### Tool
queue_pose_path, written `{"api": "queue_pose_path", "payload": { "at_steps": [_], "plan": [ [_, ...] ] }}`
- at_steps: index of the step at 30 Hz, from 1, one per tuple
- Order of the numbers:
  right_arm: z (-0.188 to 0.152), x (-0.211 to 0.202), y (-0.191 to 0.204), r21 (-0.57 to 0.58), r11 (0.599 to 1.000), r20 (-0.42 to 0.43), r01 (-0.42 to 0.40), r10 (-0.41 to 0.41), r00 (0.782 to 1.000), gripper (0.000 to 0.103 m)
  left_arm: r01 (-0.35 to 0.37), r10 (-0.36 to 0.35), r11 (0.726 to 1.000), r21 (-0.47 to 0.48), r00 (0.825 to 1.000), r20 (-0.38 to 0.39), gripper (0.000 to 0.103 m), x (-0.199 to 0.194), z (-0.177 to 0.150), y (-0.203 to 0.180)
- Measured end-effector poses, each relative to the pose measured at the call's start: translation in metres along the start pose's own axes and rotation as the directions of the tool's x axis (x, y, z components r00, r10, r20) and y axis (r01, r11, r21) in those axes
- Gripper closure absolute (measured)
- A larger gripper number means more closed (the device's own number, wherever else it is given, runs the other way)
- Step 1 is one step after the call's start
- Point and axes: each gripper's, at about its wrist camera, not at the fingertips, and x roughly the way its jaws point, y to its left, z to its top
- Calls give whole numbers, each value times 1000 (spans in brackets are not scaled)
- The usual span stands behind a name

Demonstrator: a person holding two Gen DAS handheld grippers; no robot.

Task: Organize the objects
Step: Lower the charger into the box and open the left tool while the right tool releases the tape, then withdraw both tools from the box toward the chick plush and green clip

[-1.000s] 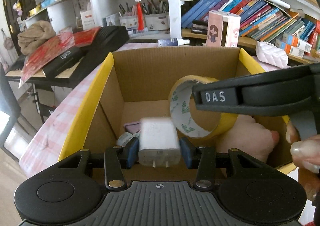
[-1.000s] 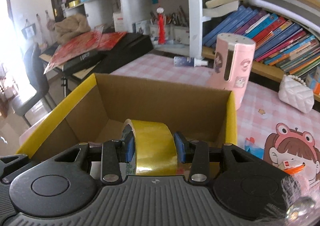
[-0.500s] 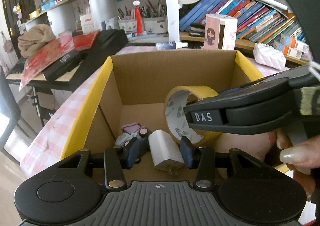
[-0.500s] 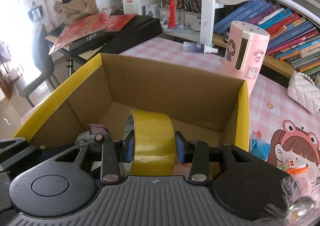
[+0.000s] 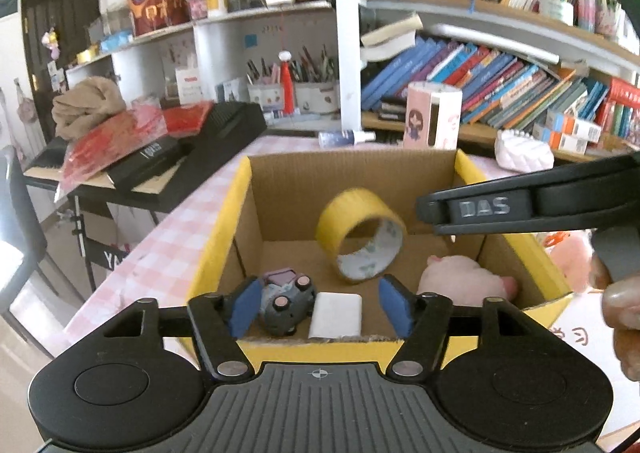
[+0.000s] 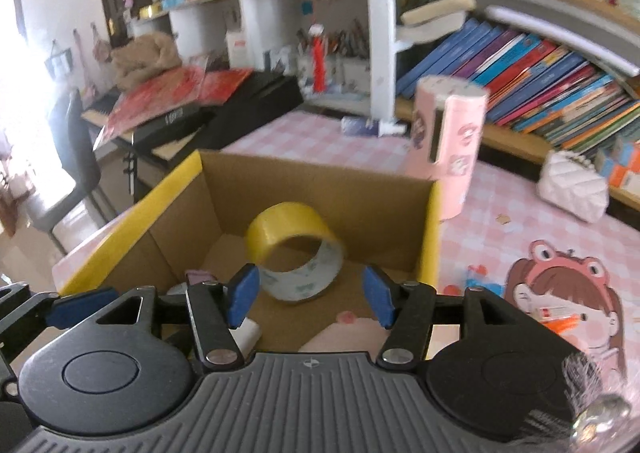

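Both my tools, left tool [image 5: 320,307] and right tool [image 6: 308,295], have just been opening and hold nothing, the tape roll [image 6: 294,255] and white charger [image 5: 336,315] sit inside the box [image 5: 224,229], while toys beside the box wait.

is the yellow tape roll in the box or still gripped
In the box: the yellow tape roll sits inside the yellow-edged cardboard box, clear of the right hand-held gripper.

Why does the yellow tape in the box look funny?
The yellow tape roll sits tilted and blurred inside the cardboard box, not flat. It looks caught mid-tumble, free of the right tongs, whose jaws have just been opening.
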Motion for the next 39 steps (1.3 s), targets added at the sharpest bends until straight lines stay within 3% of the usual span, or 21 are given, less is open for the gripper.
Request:
{"api": "queue_pose_path", "payload": {
  "at_steps": [4, 11, 16, 19, 29, 39],
  "plan": [
    [-6, -28, -1, 14, 999, 67, 41, -42, 997, 44, -2, 3, 999, -32, 999, 44, 28, -20, -4, 9],
    [-36, -72, 6, 30, 993, 118, 112, -115, 986, 40, -5, 9, 998, -70, 998, 56, 27, -43, -18, 26],
    [-57, -86, 15, 59, 988, 83, 145, -150, 985, 40, -4, 7, 997, -78, 999, 41, 27, -58, -34, 36],
    [-71, -94, 27, 49, 986, 68, 162, -165, 984, 39, -12, 14, 997, -71, 1000, 27, 22, -67, -45, 39],
    [-119, -110, 69, 14, 983, -39, 184, -183, 982, 28, -6, 4, 998, -61, 999, -41, 19, -96, -80, 48],
    [-144, -130, 85, 28, 983, -57, 180, -179, 982, 24, -3, -2, 998, -65, 998, -67, 19, -116, -100, 55]
  ]
}}
